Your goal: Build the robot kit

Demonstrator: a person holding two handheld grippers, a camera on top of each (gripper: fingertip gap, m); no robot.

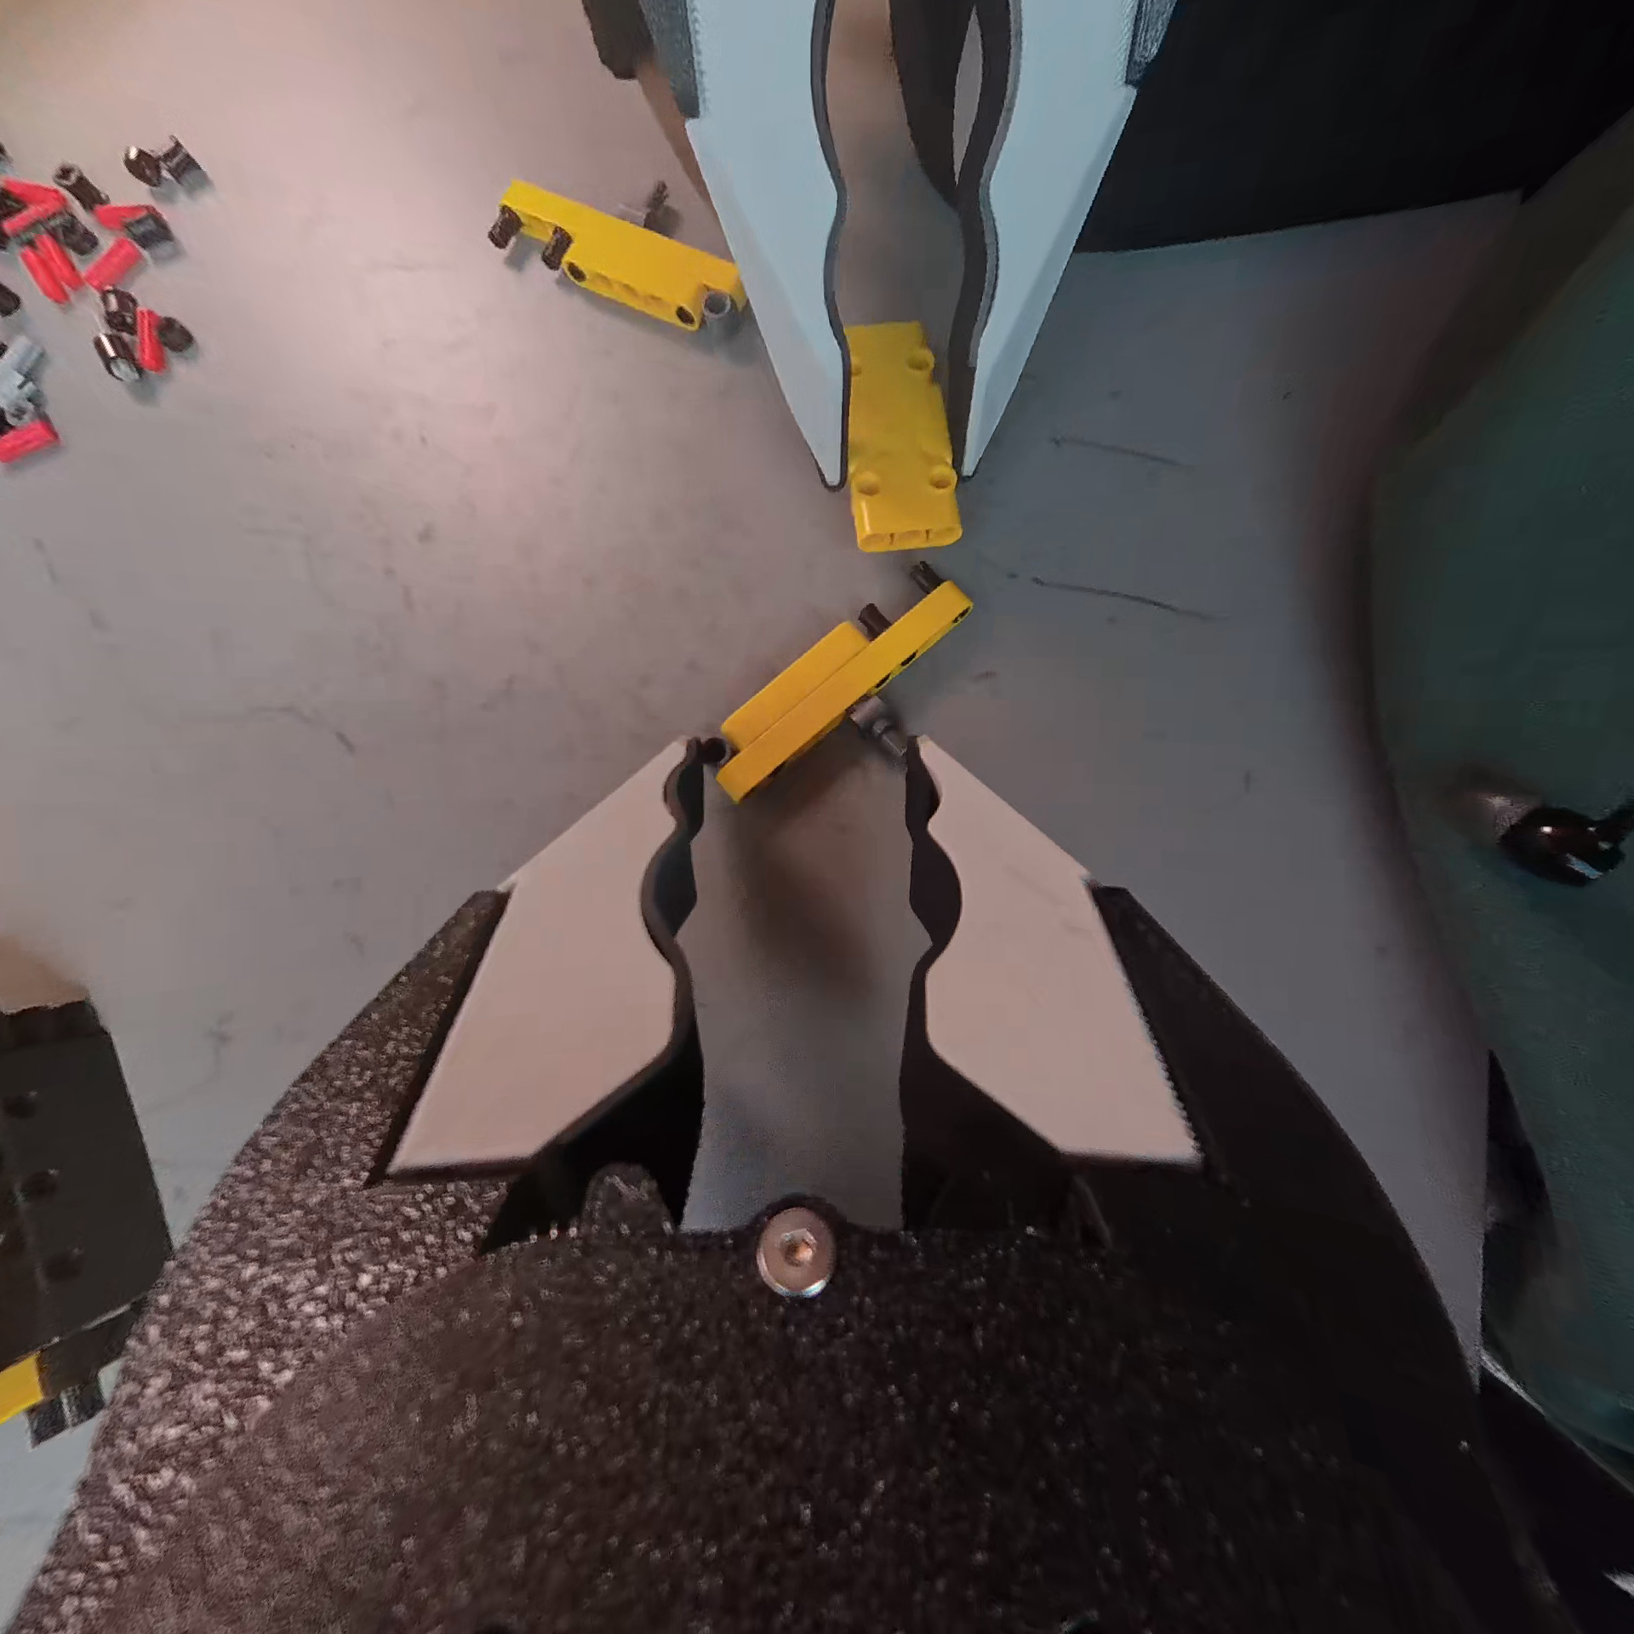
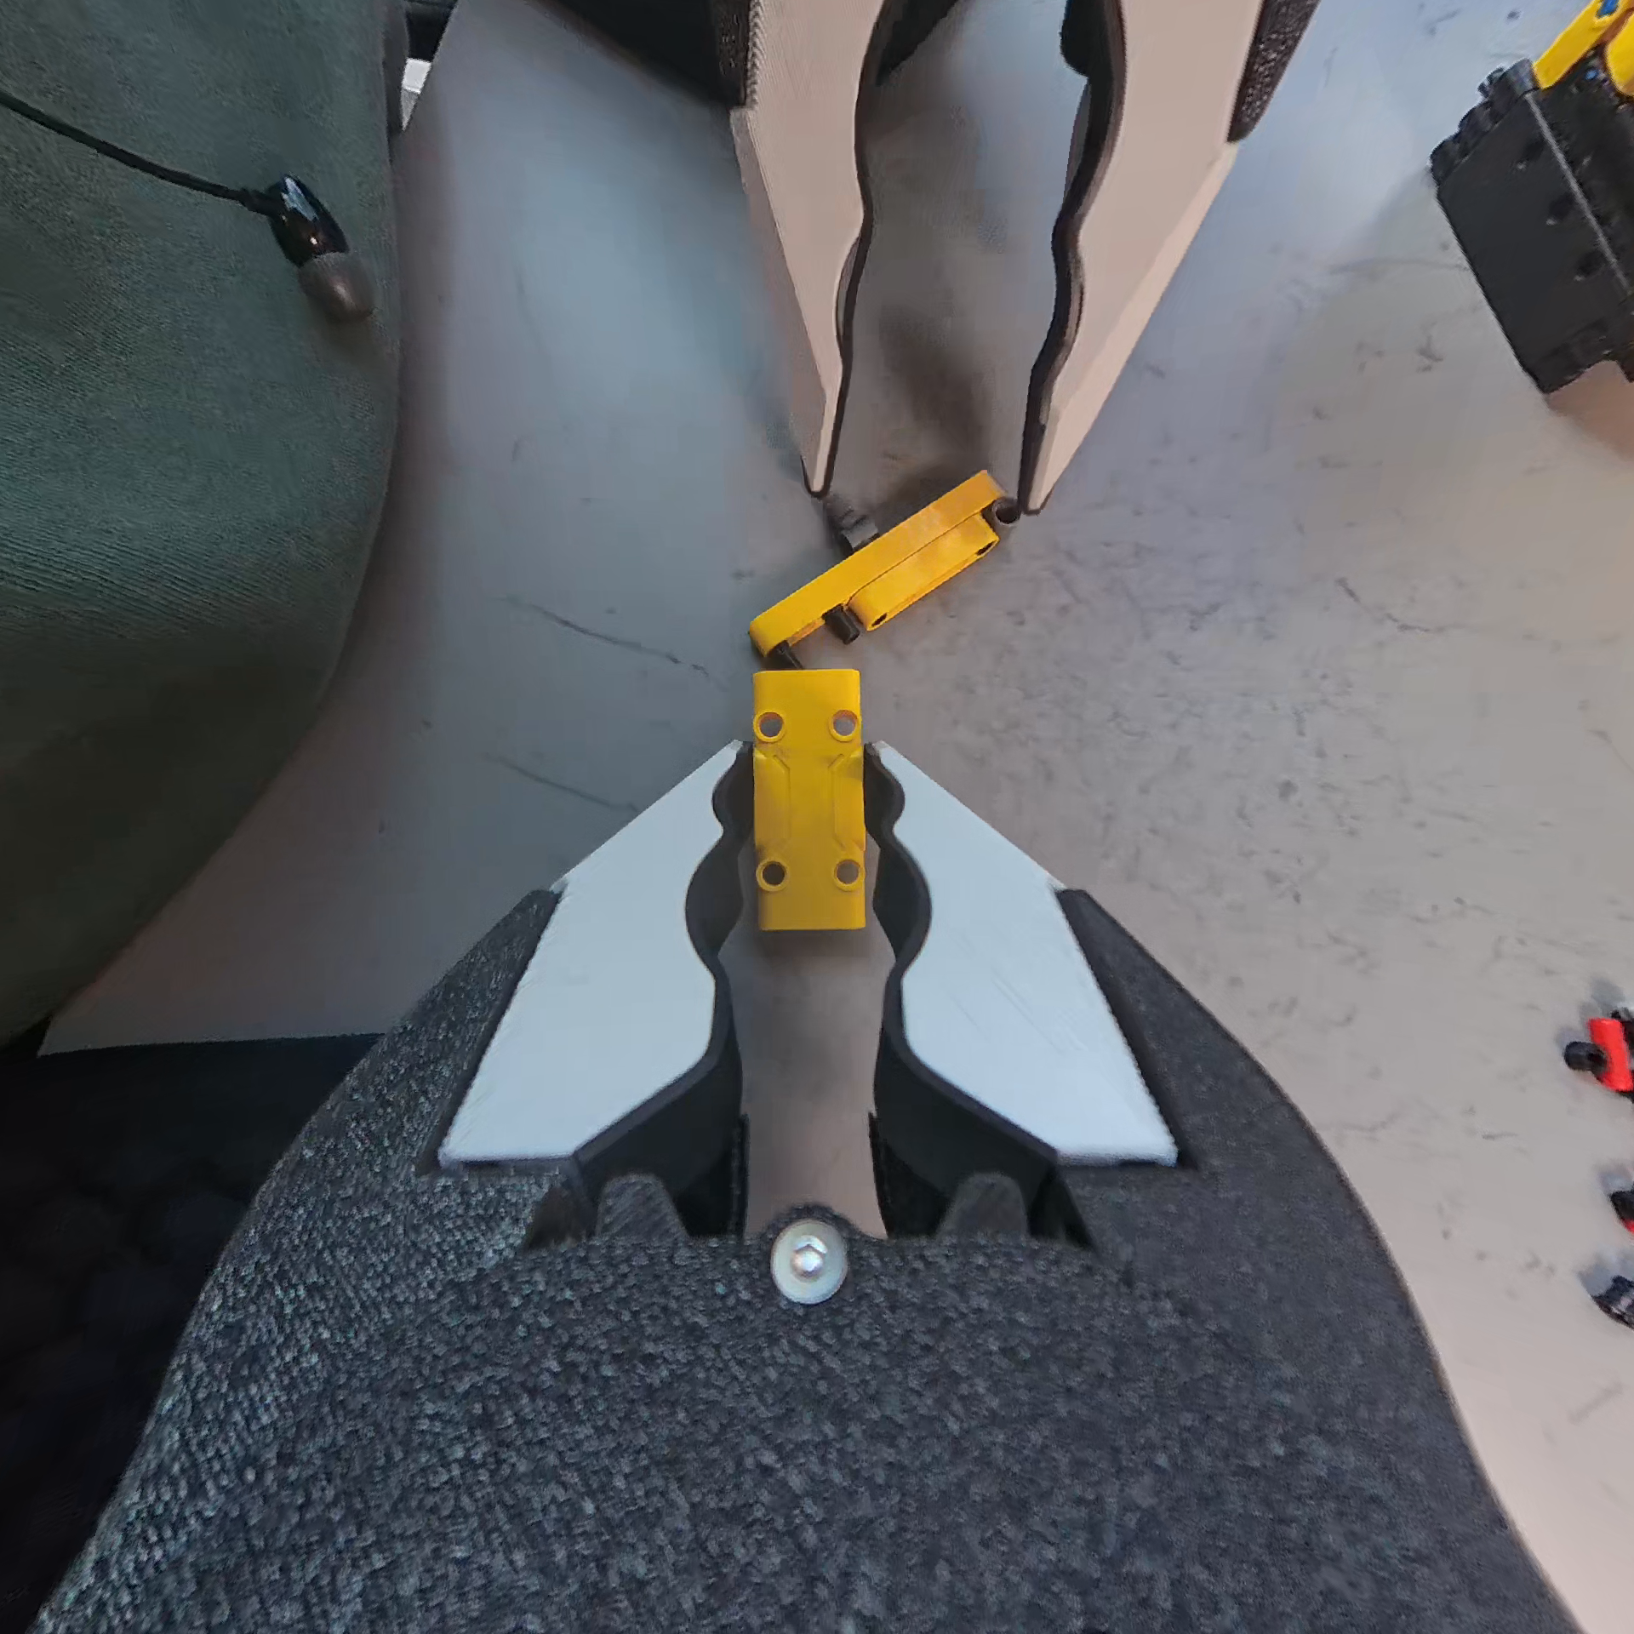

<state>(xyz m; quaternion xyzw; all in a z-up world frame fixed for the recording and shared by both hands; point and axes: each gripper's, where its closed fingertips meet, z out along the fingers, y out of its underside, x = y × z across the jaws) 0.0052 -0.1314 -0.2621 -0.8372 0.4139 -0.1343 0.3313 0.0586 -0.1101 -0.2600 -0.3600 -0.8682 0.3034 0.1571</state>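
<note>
The right gripper has its jaws closed narrowly on a flat yellow plastic panel, a smooth rectangular toy-brick piece with a round hole near each corner; its front end juts past the tips. In the left wrist view the same panel shows between that gripper's pale, wavy-edged fingers.

The left gripper stands with its jaws wide apart. A yellow beam assembly, two stacked flat beams with black pins and a small grey pin, lies on the scuffed grey surface just before the tips, its near end touching the left fingertip. From the right wrist view this assembly lies slantwise just beyond the panel, apart from it.

Farther off lie another yellow beam with black pins, a loose heap of red, black and grey connector pins, and a black studded block. A green fabric garment with a dark cord toggle borders the surface.
</note>
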